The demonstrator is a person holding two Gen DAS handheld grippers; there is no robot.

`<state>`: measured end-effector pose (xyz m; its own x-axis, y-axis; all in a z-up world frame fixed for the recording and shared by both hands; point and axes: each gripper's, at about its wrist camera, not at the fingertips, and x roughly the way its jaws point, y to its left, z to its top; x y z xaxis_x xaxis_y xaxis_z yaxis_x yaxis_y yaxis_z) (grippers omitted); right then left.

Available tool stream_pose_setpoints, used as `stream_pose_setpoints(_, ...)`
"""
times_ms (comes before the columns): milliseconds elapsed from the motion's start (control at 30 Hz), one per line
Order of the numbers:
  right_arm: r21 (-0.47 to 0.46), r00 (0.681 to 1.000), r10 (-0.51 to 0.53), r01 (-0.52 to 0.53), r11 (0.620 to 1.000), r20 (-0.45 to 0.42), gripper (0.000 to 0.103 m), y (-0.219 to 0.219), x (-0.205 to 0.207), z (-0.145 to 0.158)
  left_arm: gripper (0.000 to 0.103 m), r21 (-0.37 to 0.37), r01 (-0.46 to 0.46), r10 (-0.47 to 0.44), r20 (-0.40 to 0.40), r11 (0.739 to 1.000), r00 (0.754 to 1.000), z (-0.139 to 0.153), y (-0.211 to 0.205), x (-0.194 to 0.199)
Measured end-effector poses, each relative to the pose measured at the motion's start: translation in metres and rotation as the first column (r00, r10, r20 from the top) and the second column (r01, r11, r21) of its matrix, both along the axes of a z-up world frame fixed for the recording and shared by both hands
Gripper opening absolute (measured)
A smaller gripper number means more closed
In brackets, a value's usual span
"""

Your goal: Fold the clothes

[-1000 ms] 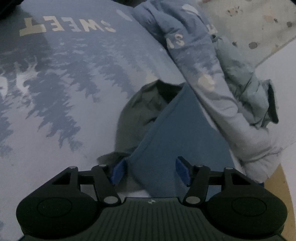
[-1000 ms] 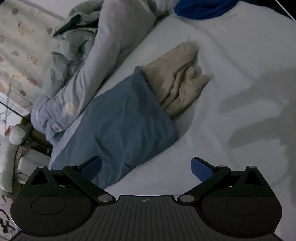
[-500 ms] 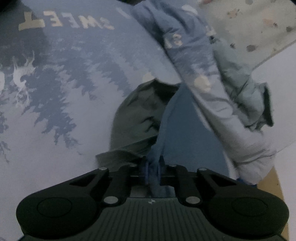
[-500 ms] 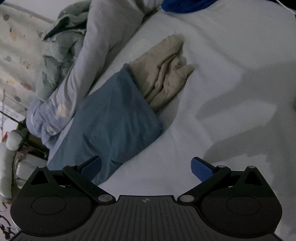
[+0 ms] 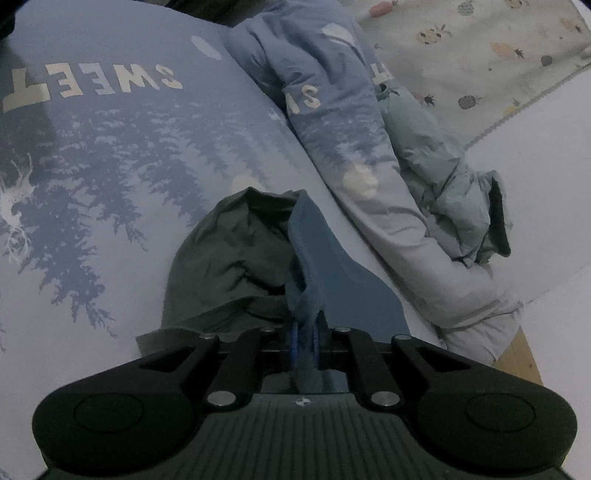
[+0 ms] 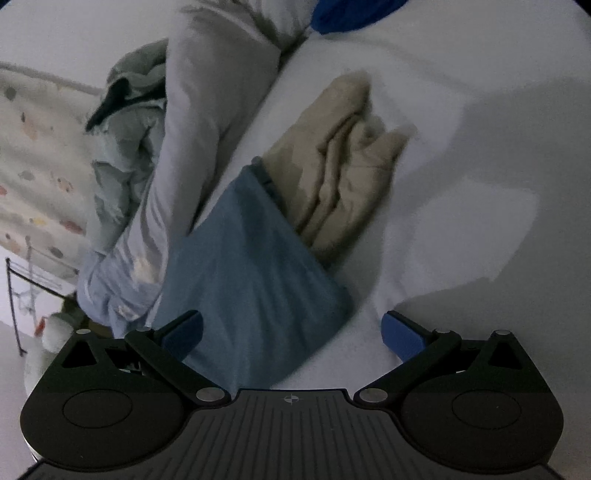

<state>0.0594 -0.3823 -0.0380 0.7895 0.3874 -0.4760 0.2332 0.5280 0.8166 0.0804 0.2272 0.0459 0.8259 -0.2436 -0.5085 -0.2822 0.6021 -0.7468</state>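
A blue garment (image 5: 354, 280) lies on the bed over a crumpled olive-beige garment (image 5: 229, 266). My left gripper (image 5: 303, 338) is shut on the near edge of the blue garment, and the pinched cloth rises in a bunched ridge from the jaws. In the right wrist view the same blue garment (image 6: 255, 273) spreads flat with the beige garment (image 6: 343, 177) sticking out beyond it. My right gripper (image 6: 291, 332) hangs open just above the blue garment's near corner, its left fingertip (image 6: 184, 330) over the cloth and its right one over bare sheet.
A rolled blue duvet (image 5: 351, 147) with white lettering and a pale green quilted jacket (image 5: 450, 199) lie along the bed's right side. The printed bed sheet (image 5: 92, 184) stretches left. A bright blue cloth (image 6: 354, 14) sits at the far end. A patterned floor mat (image 5: 498, 55) lies beyond.
My left gripper closed on the blue garment's edge and lifted it, bunching the cloth into a ridge. My right gripper stayed open and came down closer to the garment.
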Motion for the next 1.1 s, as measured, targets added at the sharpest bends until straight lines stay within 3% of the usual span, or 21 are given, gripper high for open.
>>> stream_pose_setpoints(133, 0.006, 0.999, 0.028, -0.029, 1.0, 0.024, 0.098, 0.008, 0.017, -0.001, 0.011, -0.003, -0.005, 0.004, -0.008, 1.0, 1.0, -0.003, 0.002, -0.002)
stream_pose_setpoints(200, 0.003, 0.999, 0.048, -0.048, 0.999, 0.019, 0.078, 0.012, 0.023, -0.002, 0.011, -0.006, -0.006, 0.006, -0.011, 1.0, 1.0, -0.004, 0.004, -0.002)
stream_pose_setpoints(233, -0.002, 0.999, 0.054, -0.054, 0.999, 0.001, 0.054, 0.015, 0.027, -0.005, 0.011, -0.009, -0.007, 0.007, -0.013, 1.0, 1.0, -0.005, 0.004, -0.002)
stream_pose_setpoints(267, 0.001, 0.998, 0.054, -0.054, 0.999, -0.01, 0.038, 0.016, 0.029, -0.008, 0.011, -0.011, -0.009, 0.009, -0.015, 1.0, 1.0, -0.006, 0.005, -0.002)
stream_pose_setpoints(300, 0.017, 0.999, 0.049, -0.048, 0.999, -0.012, 0.032, 0.016, 0.03, -0.012, 0.011, -0.015, -0.012, 0.012, -0.018, 1.0, 1.0, -0.007, 0.006, -0.001)
stream_pose_setpoints(333, 0.033, 0.999, 0.041, -0.041, 0.999, -0.012, 0.02, 0.016, 0.031, -0.016, 0.011, -0.022, -0.016, 0.016, -0.021, 1.0, 1.0, -0.008, 0.006, -0.001)
stream_pose_setpoints(367, 0.043, 0.999, 0.033, -0.033, 0.999, -0.011, 0.016, 0.016, 0.031, -0.018, 0.011, -0.028, -0.022, 0.021, -0.023, 0.999, 1.0, -0.009, 0.007, -0.001)
stream_pose_setpoints(600, 0.044, 0.998, 0.007, -0.01, 0.999, 0.058, 0.012, 0.016, 0.007, 0.01, 0.01, -0.044, -0.026, 0.027, 0.018, 0.999, 0.999, 0.003, 0.005, -0.007)
stream_pose_setpoints(1100, 0.001, 0.96, 0.046, -0.049, 0.999, 0.276, 0.01, 0.0, -0.056, 0.116, 0.009, -0.096, -0.04, 0.052, 0.131, 0.995, 0.99, 0.055, 0.003, -0.055)
